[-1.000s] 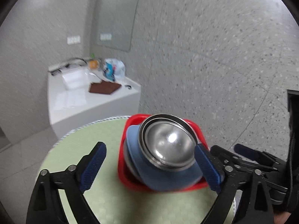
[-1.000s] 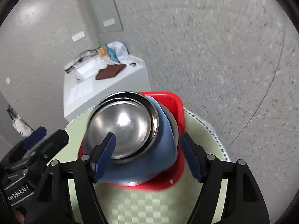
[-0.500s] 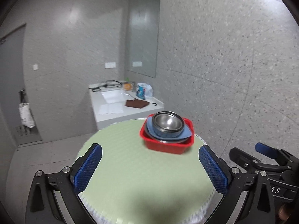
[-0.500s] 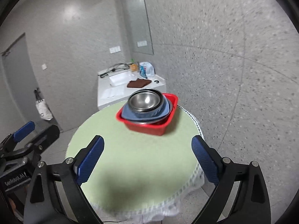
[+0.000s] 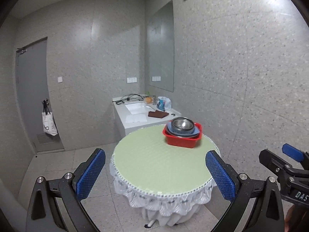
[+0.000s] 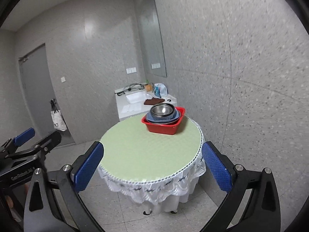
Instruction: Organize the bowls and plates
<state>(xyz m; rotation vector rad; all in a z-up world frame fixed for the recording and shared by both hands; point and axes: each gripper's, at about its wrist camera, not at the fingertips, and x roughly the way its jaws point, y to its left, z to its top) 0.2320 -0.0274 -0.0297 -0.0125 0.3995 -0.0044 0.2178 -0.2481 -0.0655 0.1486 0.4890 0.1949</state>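
A red basin [image 5: 181, 142] [image 6: 162, 128] stands at the far right of a round green-topped table [image 5: 154, 160] [image 6: 146, 148]. In it lie a blue plate [image 5: 194, 132] [image 6: 164, 118] and nested steel bowls [image 5: 182, 124] [image 6: 161, 110]. My left gripper [image 5: 155, 170] is open and empty, well back from the table's near edge. My right gripper [image 6: 152, 163] is open and empty too, held back from the table. Each gripper shows at the edge of the other's view.
A white counter with a sink [image 5: 139, 112] [image 6: 135, 101] stands behind the table, with a brown cloth, cables and a bag on it. A grey speckled wall [image 5: 241, 77] runs along the right. A grey door [image 5: 30, 96] with a hanging tote bag is at the left.
Both grippers have pulled far back from the basin, from right over the bowls to beyond the table's near edge. The basin and its contents have stayed put.
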